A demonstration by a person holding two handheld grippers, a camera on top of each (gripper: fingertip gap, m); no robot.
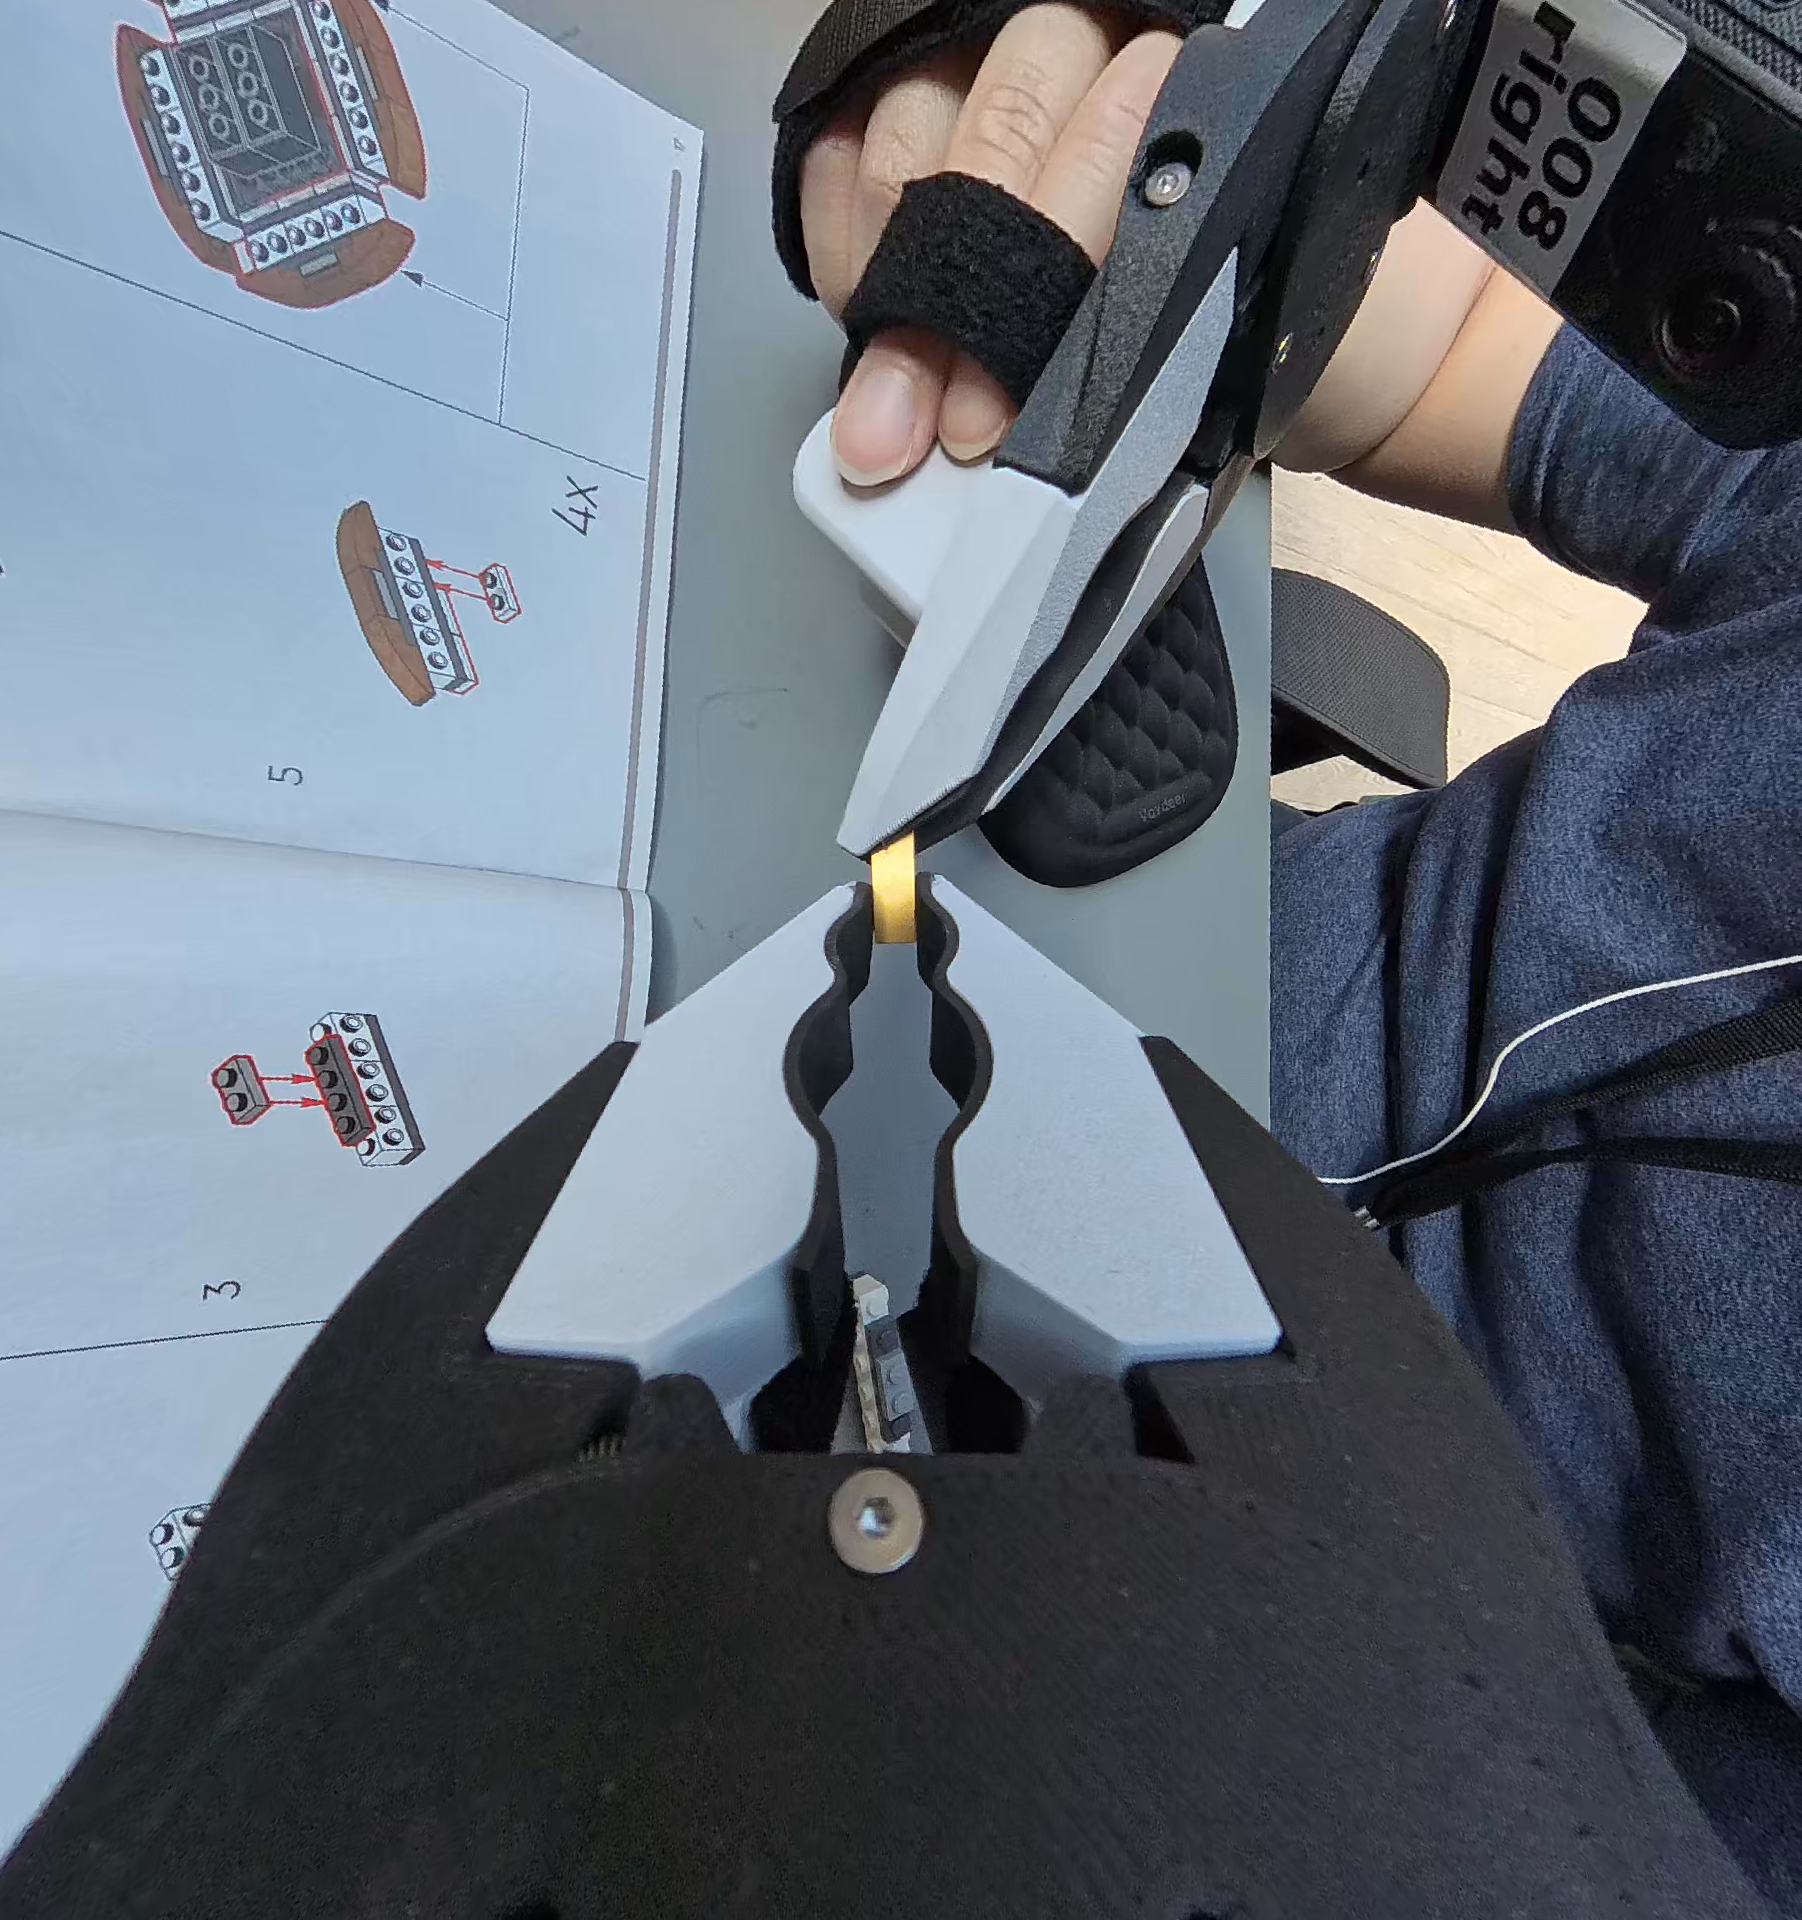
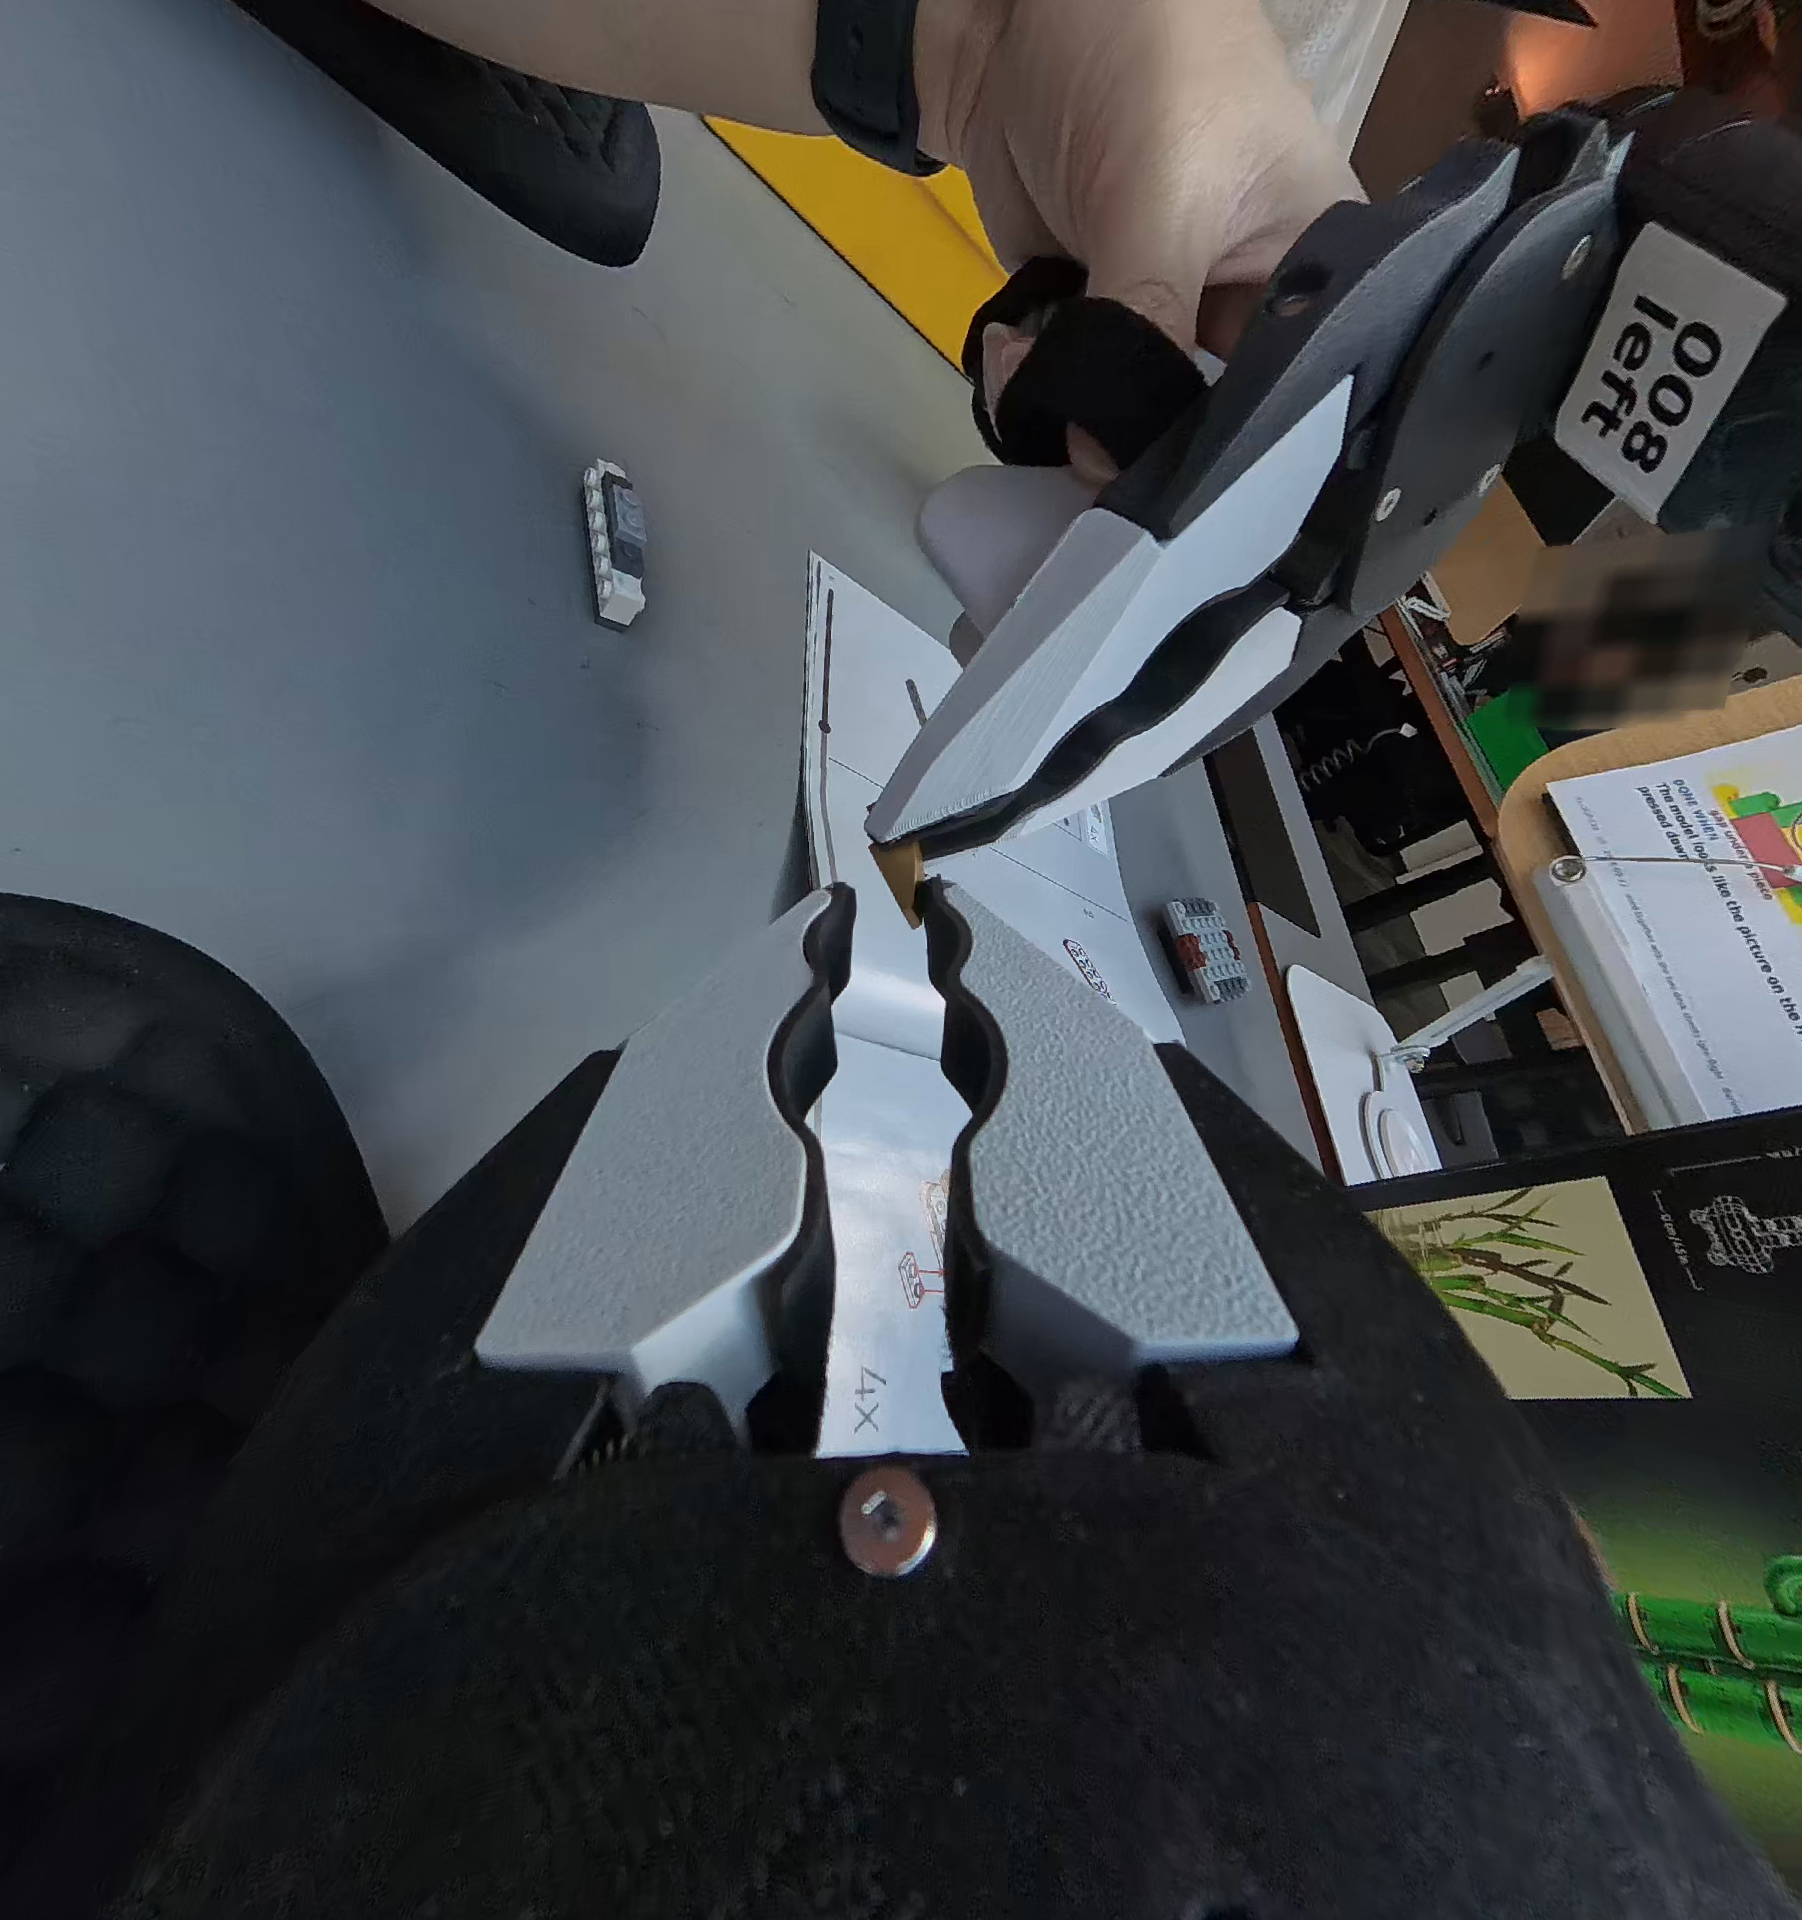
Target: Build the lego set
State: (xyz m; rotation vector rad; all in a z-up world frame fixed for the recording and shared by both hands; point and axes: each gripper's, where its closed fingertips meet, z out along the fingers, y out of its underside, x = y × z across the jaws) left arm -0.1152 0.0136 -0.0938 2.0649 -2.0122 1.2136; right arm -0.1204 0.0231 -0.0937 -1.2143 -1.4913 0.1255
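A small gold lego piece [image 1: 894, 902] is held in the air between both grippers, tip to tip. In the left wrist view my left gripper [image 1: 894, 906] has its pads against the piece's sides, and the right gripper [image 1: 895, 840] comes down from above, shut on the piece's top end. In the right wrist view the gold piece [image 2: 902, 881] sits between my right gripper's [image 2: 892, 896] tips, touching the right pad, with the left gripper [image 2: 881, 831] shut on its far end. A white and dark grey brick assembly [image 2: 616, 540] lies on the grey table [image 2: 253, 520].
The open instruction booklet [image 1: 305, 623] lies flat to the left. A grey and red brick assembly [image 2: 1203, 951] sits beyond the booklet. Black wrist pads [image 1: 1115, 748] [image 2: 97, 1143] lie by the table's edge [image 1: 1269, 727]. The lego box [image 2: 1603, 1299] lies at the right. The grippers are tip to tip, or close to it.
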